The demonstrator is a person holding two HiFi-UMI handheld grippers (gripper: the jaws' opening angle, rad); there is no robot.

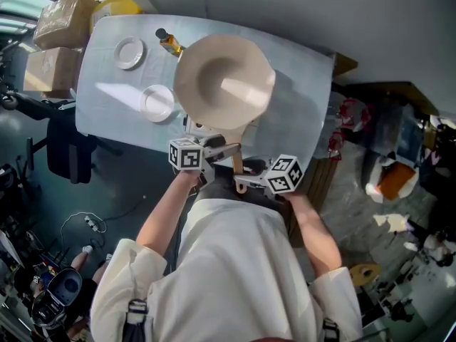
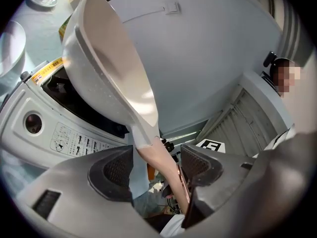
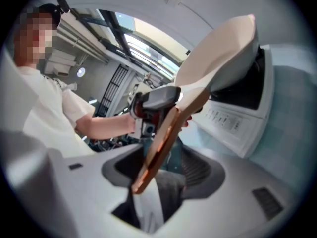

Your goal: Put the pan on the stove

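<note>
In the head view the table [image 1: 107, 112] fills the upper left and middle. Two white plates [image 1: 129, 53] [image 1: 157, 102] lie on its left part, and a bottle [image 1: 169, 43] stands at its far edge. Just right of them is the pan [image 1: 224, 80], a cream bowl that hides most of the stove beneath it. The pan's handle [image 1: 236, 159] points down the frame toward the person.

The left gripper [image 1: 214, 148] comes at the handle from the left and the right gripper [image 1: 246, 180] from the lower right.

In the left gripper view the pan [image 2: 109, 58] is steeply tilted above the dark top of the stove [image 2: 29, 113], and its inside faces right. The left gripper's jaws stand wide apart. The handle [image 2: 157, 150] runs down between the pads, clear of the left pad [image 2: 118, 170] and close along the right one [image 2: 198, 163].

In the right gripper view the handle's [image 3: 166, 133] end lies between that gripper's parted jaws. It rests against the jaw at the left, and a gap shows to the right pad [image 3: 198, 170].

For open room, the lower plate sits just beside the pan's left rim. To the right of the pan, bare cloth runs to the table's right edge. The stove stands at the table's near edge, by the grippers, and a plain wall closes the far side.
</note>
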